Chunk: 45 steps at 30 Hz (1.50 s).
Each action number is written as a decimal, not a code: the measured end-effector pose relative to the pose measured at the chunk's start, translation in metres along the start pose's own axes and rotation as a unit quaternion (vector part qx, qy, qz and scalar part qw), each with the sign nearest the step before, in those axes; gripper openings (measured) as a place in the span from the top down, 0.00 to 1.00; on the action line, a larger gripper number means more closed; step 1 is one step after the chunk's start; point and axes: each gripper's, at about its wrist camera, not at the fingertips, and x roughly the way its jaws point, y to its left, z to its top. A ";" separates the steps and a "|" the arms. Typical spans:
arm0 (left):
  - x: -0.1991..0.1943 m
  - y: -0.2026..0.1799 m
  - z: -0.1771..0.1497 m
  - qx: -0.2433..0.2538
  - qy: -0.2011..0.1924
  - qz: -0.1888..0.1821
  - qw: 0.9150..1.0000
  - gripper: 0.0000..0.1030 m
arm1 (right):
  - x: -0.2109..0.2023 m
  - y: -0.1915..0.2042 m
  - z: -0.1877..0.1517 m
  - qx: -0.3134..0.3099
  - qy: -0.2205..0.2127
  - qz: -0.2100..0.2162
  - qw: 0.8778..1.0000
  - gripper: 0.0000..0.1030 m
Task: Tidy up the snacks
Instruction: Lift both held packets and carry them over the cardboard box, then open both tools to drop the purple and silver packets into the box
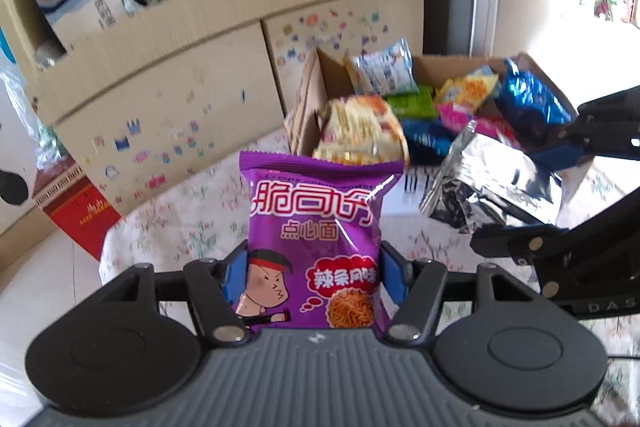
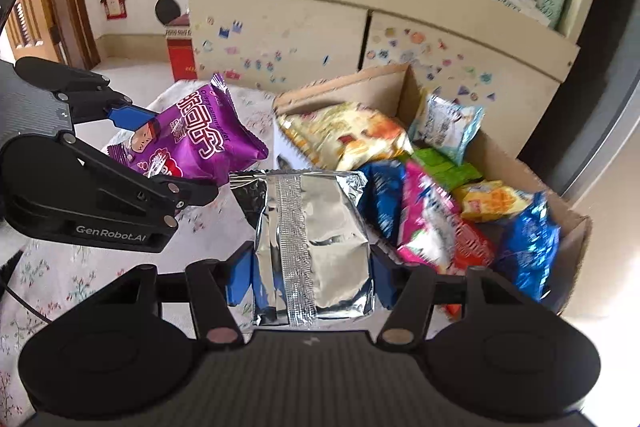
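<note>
left tongs (image 1: 314, 277): I'm clamping the purple noodle bag (image 1: 316, 247) by its lower sides, long axis upright, running straight out along my fingers.
right tongs (image 2: 312, 277): I'm gripping the silver foil pack (image 2: 310, 235) the same way, seam strip facing me.
key relation: the cardboard box (image 2: 404, 79) is lying ahead and to the right of both tongs; my right one is nearer, its pack almost touching the snacks inside.
where: both bags are hanging over the desk (image 2: 80, 279), just beside the box's near-left edge.
judgement: likely dropping the silver pack first.
</note>
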 end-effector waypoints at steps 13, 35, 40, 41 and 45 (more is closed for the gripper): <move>-0.014 -0.003 0.044 -0.022 -0.057 0.002 0.998 0.38 | -0.031 -0.035 0.020 0.024 -0.063 -0.051 0.996 0.37; 0.016 -0.011 0.106 -0.039 -0.089 -0.008 0.995 0.38 | -0.055 -0.113 0.028 0.143 -0.112 -0.107 0.978 0.37; 0.033 -0.017 0.120 -0.042 -0.085 -0.021 0.995 0.38 | -0.039 -0.126 0.029 0.189 -0.101 -0.104 0.971 0.37; 0.038 -0.019 0.122 -0.044 -0.083 -0.026 0.995 0.38 | -0.034 -0.128 0.029 0.198 -0.098 -0.104 0.970 0.37; 0.057 -0.029 0.127 -0.037 -0.069 -0.031 0.996 0.36 | -0.019 -0.130 0.029 0.220 -0.084 -0.101 0.967 0.35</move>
